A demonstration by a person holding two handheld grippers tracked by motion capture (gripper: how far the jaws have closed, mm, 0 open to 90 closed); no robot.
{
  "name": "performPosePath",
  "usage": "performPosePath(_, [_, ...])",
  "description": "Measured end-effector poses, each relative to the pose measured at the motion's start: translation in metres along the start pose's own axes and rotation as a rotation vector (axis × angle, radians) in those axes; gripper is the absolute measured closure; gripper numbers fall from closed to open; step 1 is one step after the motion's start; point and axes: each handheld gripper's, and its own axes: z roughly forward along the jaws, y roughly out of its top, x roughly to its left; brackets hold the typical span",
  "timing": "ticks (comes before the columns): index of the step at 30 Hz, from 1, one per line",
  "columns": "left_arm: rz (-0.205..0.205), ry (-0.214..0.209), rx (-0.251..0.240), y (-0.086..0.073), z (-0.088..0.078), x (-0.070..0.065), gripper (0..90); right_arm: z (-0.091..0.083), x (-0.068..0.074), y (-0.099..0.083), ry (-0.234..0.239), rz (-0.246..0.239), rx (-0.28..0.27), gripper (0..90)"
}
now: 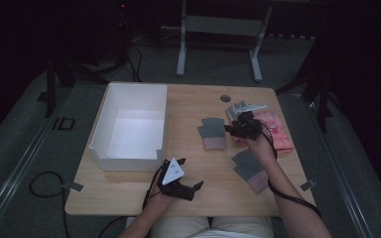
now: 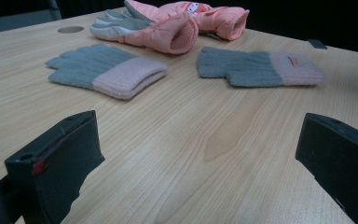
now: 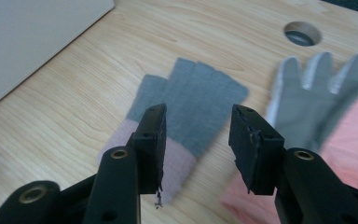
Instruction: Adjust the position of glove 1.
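Grey glove (image 3: 193,109) | beneath right gripper (image 3: 196,140) | fingers (image 3: 153,140) half-spread, holding nothing

The left gripper (image 1: 194,187) rests low near the person's body, fingers (image 2: 56,158) spread wide; the right gripper (image 1: 231,127) reaches forward on an outstretched forearm, fingers (image 3: 151,140) part-open with nothing clamped.

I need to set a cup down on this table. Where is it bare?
Bare wood lies between the white box and the grey knit gloves, and along the near edge. The far right is crowded: pink gloves and the right gripper.
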Motion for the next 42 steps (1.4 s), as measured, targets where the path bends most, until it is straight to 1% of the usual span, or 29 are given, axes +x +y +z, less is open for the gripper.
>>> performPosePath(5, [0.000, -0.002, -0.001, 0.000, 0.000, 0.000, 0.0, 0.021, 0.008, 0.006, 0.015, -0.015, 0.025, 56.3])
performPosePath(6, [0.000, -0.002, -0.001, 0.000, 0.000, 0.000, 0.0, 0.021, 0.008, 0.006, 0.015, -0.015, 0.025, 56.3])
performPosePath(7, [0.001, -0.004, -0.003, 0.000, -0.001, 0.000, 0.0, 0.029, 0.011, 0.008, 0.012, -0.027, 0.031, 56.0])
performPosePath(11, [0.002, -0.006, -0.003, 0.000, -0.001, 0.000, 0.0, 0.044, 0.013, 0.012, 0.010, -0.036, 0.056, 56.1])
performPosePath(13, [0.003, -0.007, -0.004, 0.000, -0.001, 0.000, 0.0, 0.051, 0.013, 0.013, 0.018, -0.033, 0.075, 56.0])
performPosePath(14, [0.003, -0.007, -0.004, 0.000, -0.001, 0.000, 0.0, 0.051, 0.013, 0.013, 0.018, -0.033, 0.075, 56.0])
performPosePath(15, [0.005, -0.008, -0.005, 0.000, 0.000, 0.000, 0.0, 0.058, 0.013, 0.014, -0.001, -0.043, 0.092, 56.0])
performPosePath(17, [0.004, -0.010, -0.003, 0.000, 0.000, 0.000, 0.0, 0.065, 0.012, 0.015, -0.002, -0.034, 0.101, 56.8])
performPosePath(19, [0.005, -0.012, -0.005, 0.000, -0.001, 0.000, 0.0, 0.071, 0.011, 0.016, -0.015, -0.035, 0.104, 57.1])
performPosePath(25, [0.008, -0.016, -0.003, 0.000, -0.001, -0.001, 0.0, 0.087, 0.006, 0.017, -0.028, -0.029, 0.117, 59.9])
performPosePath(28, [0.006, -0.016, -0.003, 0.000, -0.001, 0.000, 0.0, 0.095, 0.005, 0.017, -0.037, -0.027, 0.126, 63.2])
performPosePath(29, [0.004, -0.017, -0.003, 0.000, -0.001, 0.000, 0.0, 0.097, 0.004, 0.017, -0.035, -0.032, 0.130, 63.4])
performPosePath(30, [0.004, -0.017, -0.003, 0.000, -0.001, 0.000, 0.0, 0.099, 0.003, 0.016, -0.029, -0.028, 0.129, 63.4])
performPosePath(33, [0.008, -0.015, -0.002, 0.000, -0.001, -0.001, 0.0, 0.105, 0.002, 0.016, -0.028, -0.025, 0.135, 63.6])
performPosePath(34, [0.008, -0.015, -0.002, 0.000, -0.001, -0.001, 0.0, 0.106, 0.002, 0.015, -0.036, -0.024, 0.141, 63.6])
performPosePath(36, [0.007, -0.015, -0.003, 0.000, -0.001, -0.001, 0.0, 0.109, 0.001, 0.015, -0.036, -0.025, 0.146, 63.5])
performPosePath(37, [0.009, -0.015, -0.003, 0.000, -0.001, -0.001, 0.0, 0.113, 0.001, 0.013, -0.046, -0.025, 0.158, 63.6])
performPosePath(38, [0.009, -0.015, -0.002, 0.000, -0.001, -0.001, 0.0, 0.115, 0.001, 0.012, -0.045, -0.022, 0.158, 64.1])
performPosePath(40, [0.010, -0.015, -0.002, 0.000, -0.001, -0.001, 0.0, 0.116, 0.001, 0.012, -0.042, -0.010, 0.156, 66.4])
performPosePath(42, [0.012, -0.014, -0.003, 0.000, -0.001, -0.001, 0.0, 0.117, 0.004, 0.011, -0.057, -0.018, 0.154, 71.4])
